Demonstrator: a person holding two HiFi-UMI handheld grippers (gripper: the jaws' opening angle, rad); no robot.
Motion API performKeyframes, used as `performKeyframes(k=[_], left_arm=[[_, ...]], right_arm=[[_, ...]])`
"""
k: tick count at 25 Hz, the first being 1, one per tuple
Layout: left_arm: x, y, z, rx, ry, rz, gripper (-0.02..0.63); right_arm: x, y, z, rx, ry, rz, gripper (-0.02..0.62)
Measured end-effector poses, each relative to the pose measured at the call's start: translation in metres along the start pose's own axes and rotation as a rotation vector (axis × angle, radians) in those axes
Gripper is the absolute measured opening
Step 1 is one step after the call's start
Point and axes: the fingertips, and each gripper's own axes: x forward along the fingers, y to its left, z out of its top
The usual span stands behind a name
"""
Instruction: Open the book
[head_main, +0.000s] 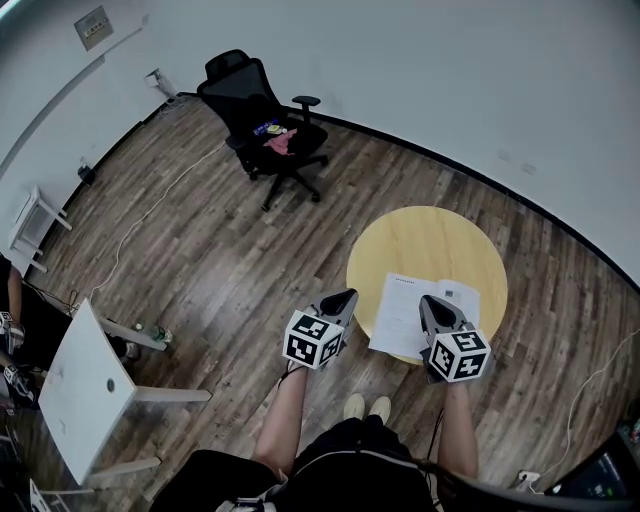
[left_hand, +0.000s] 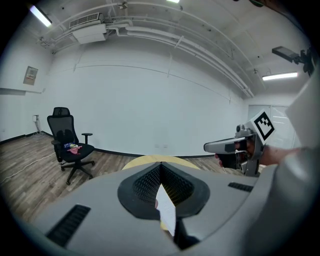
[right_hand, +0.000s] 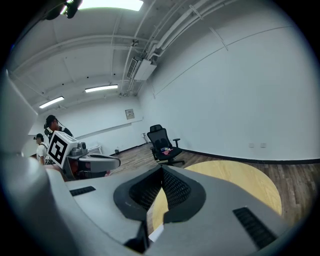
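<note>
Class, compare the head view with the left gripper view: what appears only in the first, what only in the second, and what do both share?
Only the head view: the white paper book seen whole, lying open, a white square side table and the person's pale shoes. Only the left gripper view: long ceiling lights, a white air unit and the close-up of the left gripper's jaws meeting at their tips. Both: the black mesh office chair, the round yellow wooden table and the right gripper with its marker cube.
</note>
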Motion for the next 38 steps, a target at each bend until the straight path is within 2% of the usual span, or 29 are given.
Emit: performKeyframes(k=[11,15,22,31,38], left_arm=[[-0.011,0.008,-0.083,-0.146,0.091,0.048,-0.002],[-0.016,0.009,-0.117,-0.159,0.143,0.068,-0.002],[-0.022,0.016,-0.157,-0.213,0.181,0.09,-0.002],[-0.018,0.01,-0.219,-0.251,0.261,0.091,-0.002],[-0.018,0.009,-0.246,-0.29,0.285,0.095,-0.002]], right_arm=[[0.018,0.02,-0.078,0.071,0.132,0.063,0.005],[0.023,0.026,-0.107,0.094,0.173,0.08,0.003],[0.033,0.032,-0.15,0.123,0.234,0.1,0.005],[0.041,0.041,-0.218,0.153,0.332,0.134,0.005],[0.049,0.047,-0.245,0.166,0.373,0.147,0.005]])
